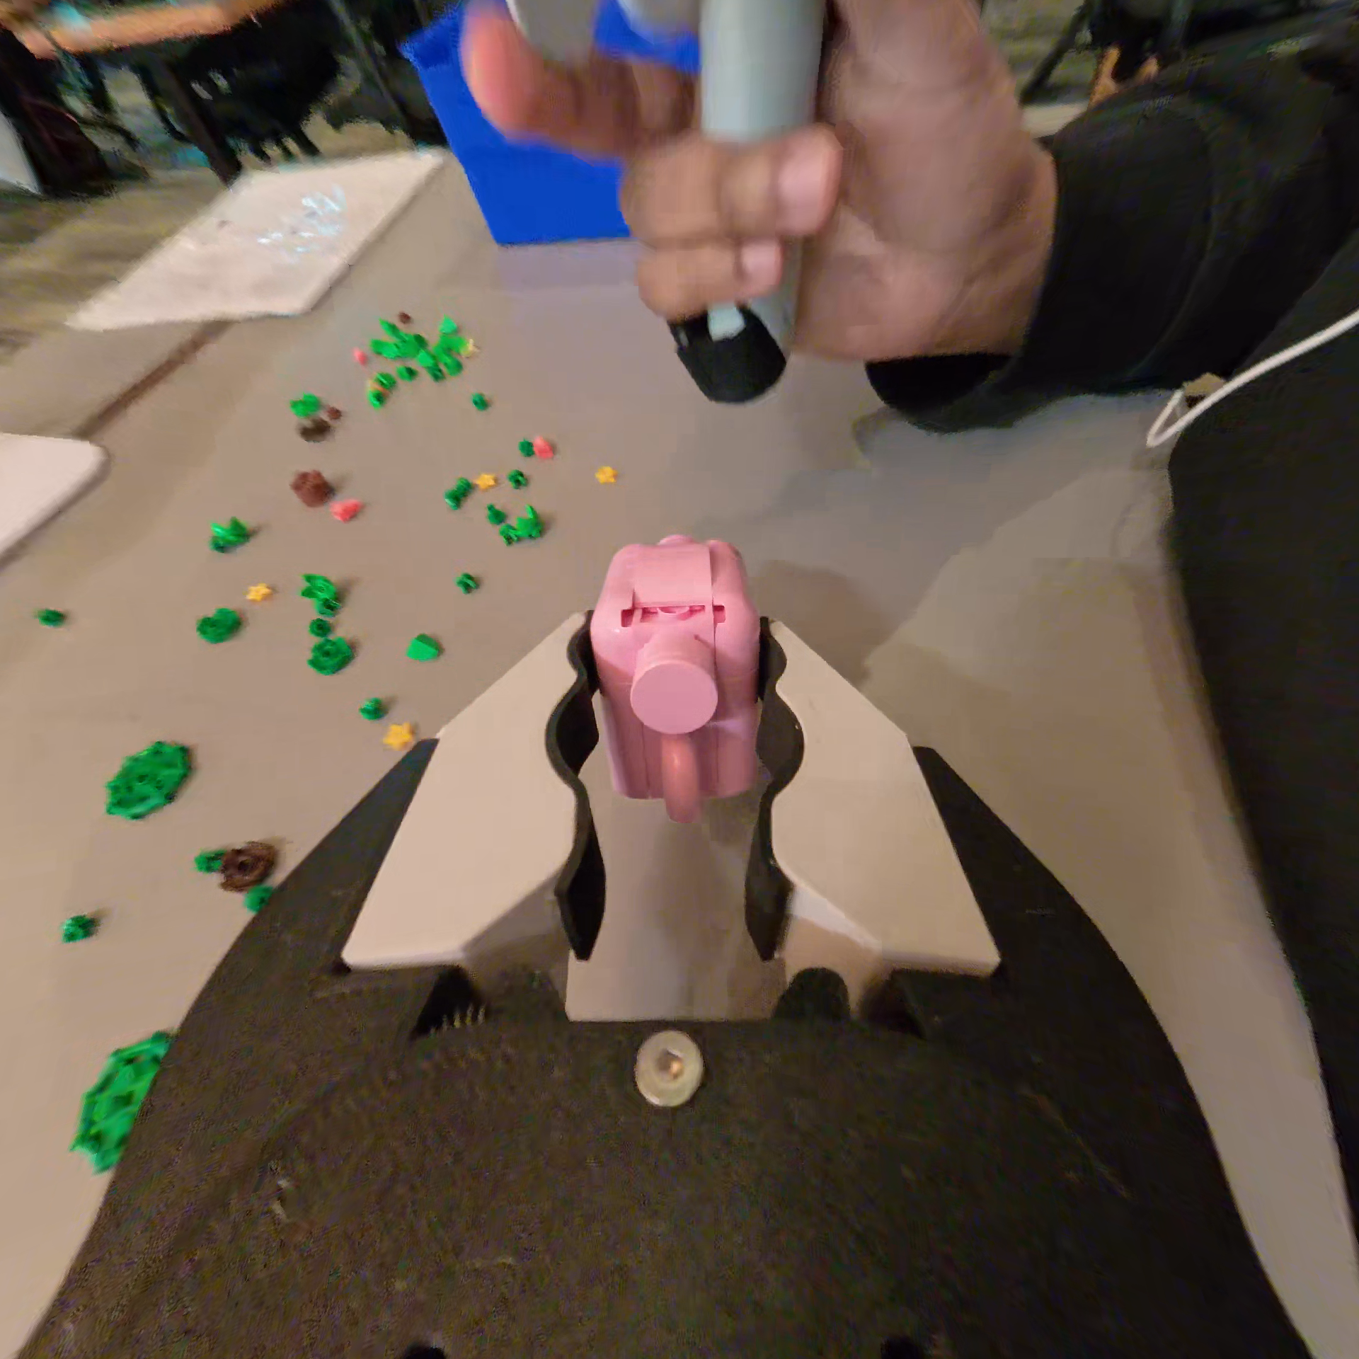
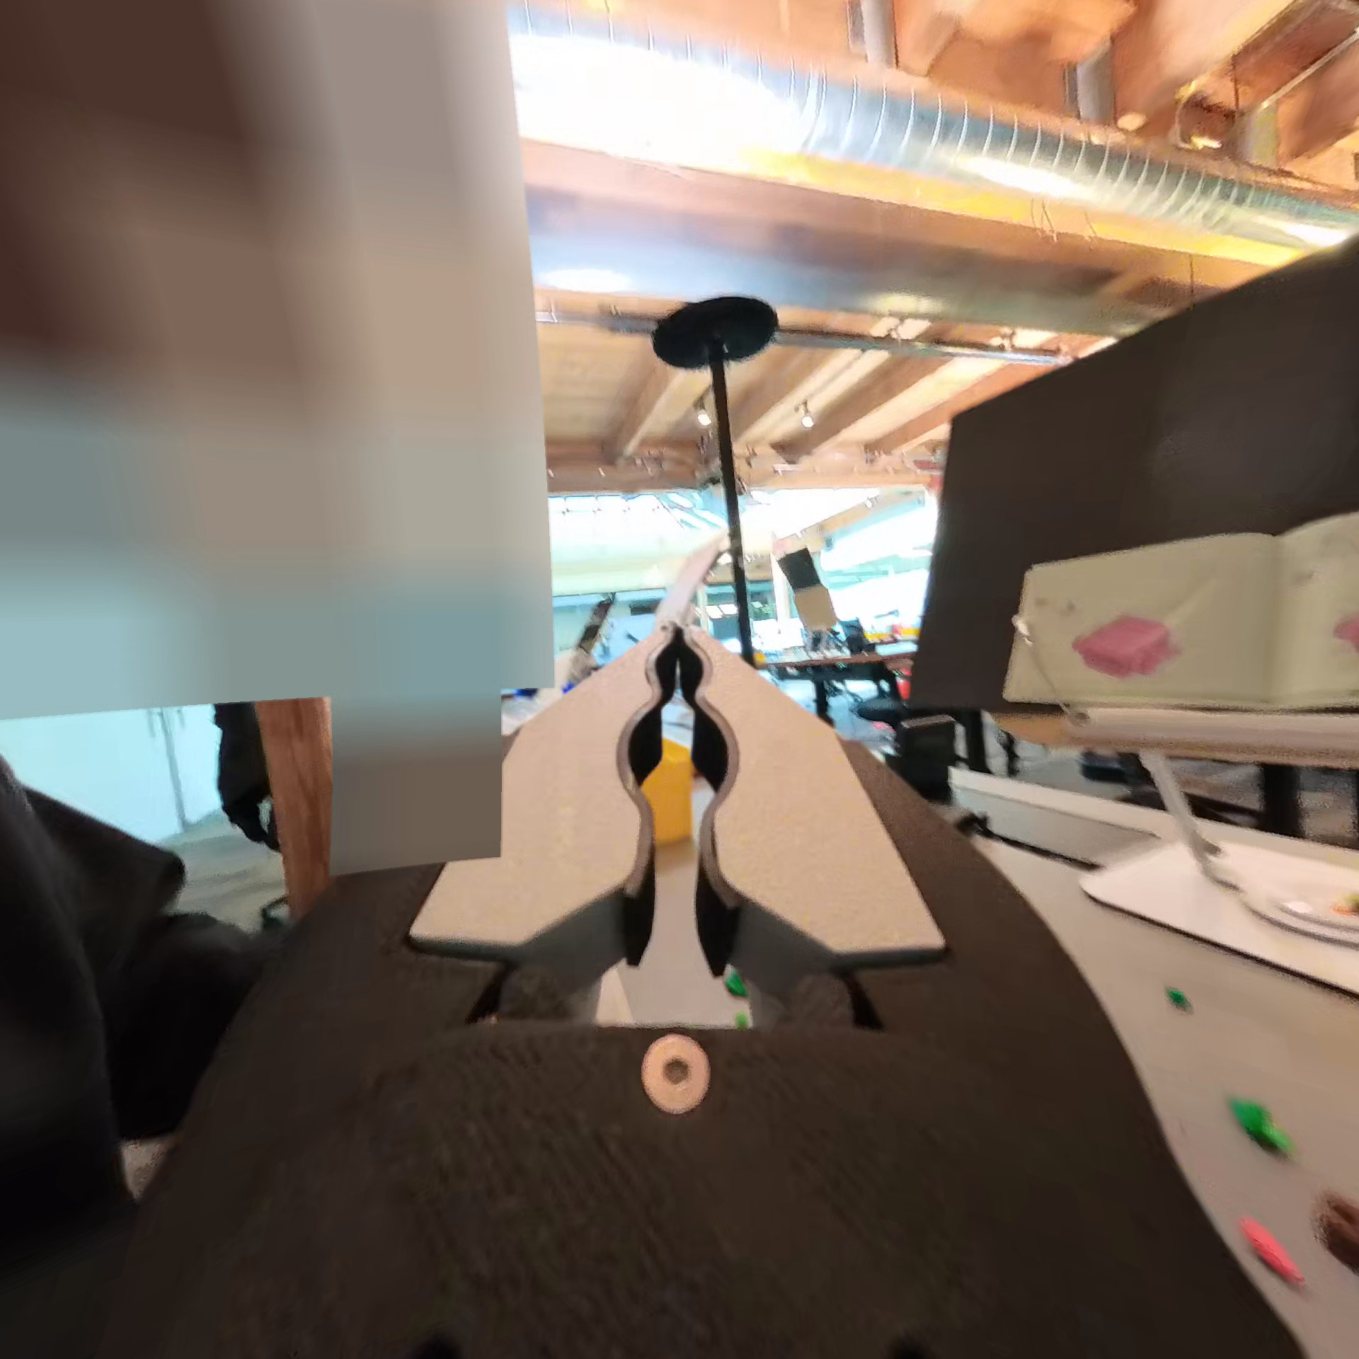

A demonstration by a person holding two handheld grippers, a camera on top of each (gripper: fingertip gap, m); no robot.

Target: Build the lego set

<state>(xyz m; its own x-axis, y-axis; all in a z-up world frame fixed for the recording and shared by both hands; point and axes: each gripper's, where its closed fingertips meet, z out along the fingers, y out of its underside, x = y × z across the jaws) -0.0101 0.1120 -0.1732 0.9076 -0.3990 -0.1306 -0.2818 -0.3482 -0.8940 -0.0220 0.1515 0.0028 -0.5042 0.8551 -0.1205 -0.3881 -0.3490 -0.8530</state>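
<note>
My left gripper point(image 1: 676, 647) is shut on a pink lego build point(image 1: 673, 662), a blocky body with a round pink snout and a curved pink piece hanging below. Both pads press its sides and hold it above the grey table point(image 1: 956, 588). Loose green, yellow, brown and coral lego pieces point(image 1: 323, 625) lie scattered on the table to the left. My right gripper point(image 2: 677, 638) is shut with its tips together and nothing between them, tilted up toward the ceiling. Its grey handle, in a person's hand point(image 1: 846, 220), shows at the top of the left wrist view.
A blue bin point(image 1: 529, 162) stands at the back of the table, with a white sheet point(image 1: 257, 243) to its left. An open instruction booklet point(image 2: 1176, 625) rests on a white stand point(image 2: 1206, 882) at the right. A dark sleeve point(image 1: 1265, 662) fills the right edge. There is about 20 cm between the tips of the two grippers.
</note>
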